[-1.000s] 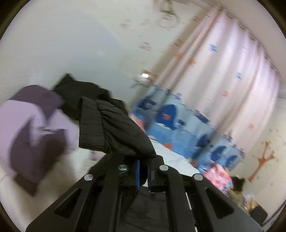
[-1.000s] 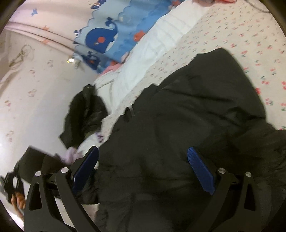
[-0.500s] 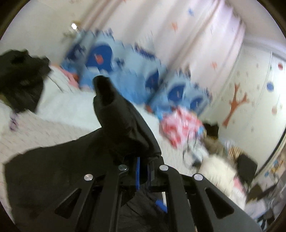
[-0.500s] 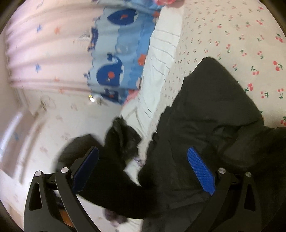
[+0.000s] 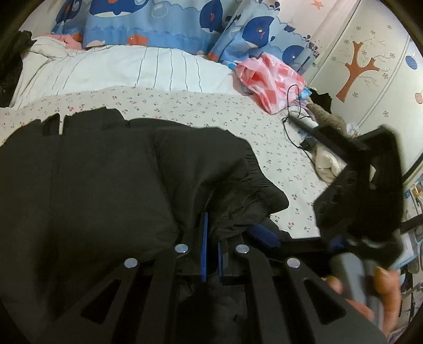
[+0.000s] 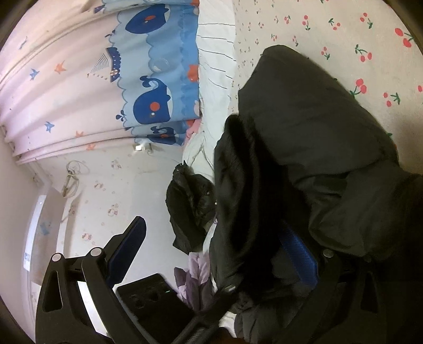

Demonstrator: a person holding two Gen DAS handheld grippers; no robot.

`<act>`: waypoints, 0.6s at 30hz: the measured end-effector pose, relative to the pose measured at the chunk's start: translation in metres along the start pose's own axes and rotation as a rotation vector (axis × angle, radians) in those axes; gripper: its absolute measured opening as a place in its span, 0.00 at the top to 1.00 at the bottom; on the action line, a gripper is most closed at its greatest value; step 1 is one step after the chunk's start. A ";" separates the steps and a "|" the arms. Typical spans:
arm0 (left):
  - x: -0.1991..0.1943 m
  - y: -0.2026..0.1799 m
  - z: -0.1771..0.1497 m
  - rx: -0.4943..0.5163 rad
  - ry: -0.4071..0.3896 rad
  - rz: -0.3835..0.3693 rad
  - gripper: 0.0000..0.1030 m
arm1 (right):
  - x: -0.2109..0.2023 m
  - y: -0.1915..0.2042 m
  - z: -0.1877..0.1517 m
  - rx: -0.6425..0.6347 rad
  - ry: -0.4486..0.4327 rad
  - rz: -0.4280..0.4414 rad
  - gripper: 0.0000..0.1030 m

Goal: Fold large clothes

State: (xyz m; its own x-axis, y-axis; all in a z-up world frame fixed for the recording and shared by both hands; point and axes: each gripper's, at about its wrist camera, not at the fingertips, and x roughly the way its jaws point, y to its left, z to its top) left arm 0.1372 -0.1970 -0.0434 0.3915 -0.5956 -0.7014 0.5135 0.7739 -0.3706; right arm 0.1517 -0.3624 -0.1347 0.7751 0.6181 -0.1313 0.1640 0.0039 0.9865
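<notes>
- Left hand-held gripper [image 5: 210, 254]: nearest in the left wrist view, jaws pressed together, pinching a bunched fold of the black garment between the blue pads.
- Right hand-held gripper [image 6: 211, 254]: jaws spread wide in its own view; left blue pad in the air, right pad against the black cloth, with cloth lying across the gap. Also seen at the right edge of the left wrist view, blurred, with a person's fingers [image 5: 386, 280] on its grey handle.
- Black garment [image 5: 105, 190]: large and dark, spread over the bed, its right part turned over onto the rest, cuff edge puckered beside the left pads.
- Bed [image 5: 277, 148]: sheet printed with small cherries, bare beyond the garment.
- Black cable [image 5: 290, 116]: lies on the sheet at the right, near a charger.
- Pink plastic bag [image 5: 269, 82]: on the far right of the bed.
- White striped quilt [image 5: 132, 68]: along the far side.
- Blue whale-print curtain [image 5: 158, 21]: behind the quilt.
- Second dark garment [image 6: 190, 209]: heaped beyond the first, in the right wrist view.
</notes>
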 end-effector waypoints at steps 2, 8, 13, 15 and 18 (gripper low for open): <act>-0.005 0.000 0.002 0.005 0.006 -0.007 0.94 | 0.003 -0.004 0.003 -0.011 0.002 0.001 0.07; -0.028 0.011 -0.012 0.042 0.063 0.031 0.90 | 0.015 0.001 -0.002 -0.124 0.031 0.011 0.24; -0.030 0.017 -0.017 0.039 0.067 0.067 0.89 | 0.038 0.013 -0.015 -0.172 0.145 -0.027 0.25; -0.028 0.015 -0.017 0.035 0.067 0.068 0.89 | 0.044 0.020 -0.022 -0.219 0.170 -0.025 0.37; -0.023 0.008 -0.019 0.060 0.074 0.081 0.86 | 0.045 0.026 -0.028 -0.278 0.169 -0.038 0.92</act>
State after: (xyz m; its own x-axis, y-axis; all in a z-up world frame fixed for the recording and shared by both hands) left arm 0.1179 -0.1734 -0.0417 0.3771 -0.5123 -0.7716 0.5283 0.8032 -0.2751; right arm 0.1741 -0.3129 -0.1122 0.6555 0.7350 -0.1733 -0.0001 0.2295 0.9733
